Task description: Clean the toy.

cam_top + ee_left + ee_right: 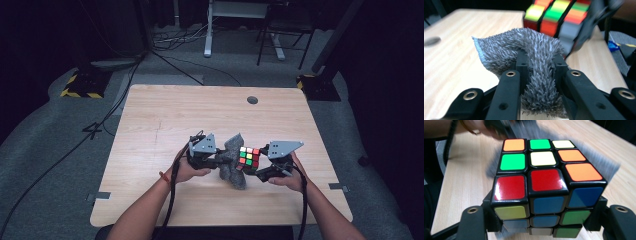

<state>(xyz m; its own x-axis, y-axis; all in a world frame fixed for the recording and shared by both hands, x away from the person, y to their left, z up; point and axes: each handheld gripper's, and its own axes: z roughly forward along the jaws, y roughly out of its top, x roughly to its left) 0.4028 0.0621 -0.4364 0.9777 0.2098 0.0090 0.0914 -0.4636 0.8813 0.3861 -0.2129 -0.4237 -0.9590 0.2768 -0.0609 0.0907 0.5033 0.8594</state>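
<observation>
While it hangs over the table's (150,115) near middle, the grey cloth (234,162) runs lengthwise from far to near, pinched tight by the left gripper (216,161). Touching its right side, the puzzle cube (249,158) sits clamped square in the right gripper (260,167), one face upward.

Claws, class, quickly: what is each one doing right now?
Left claw: closed on the grey cloth.
Right claw: closed on the puzzle cube, held above the table.
</observation>
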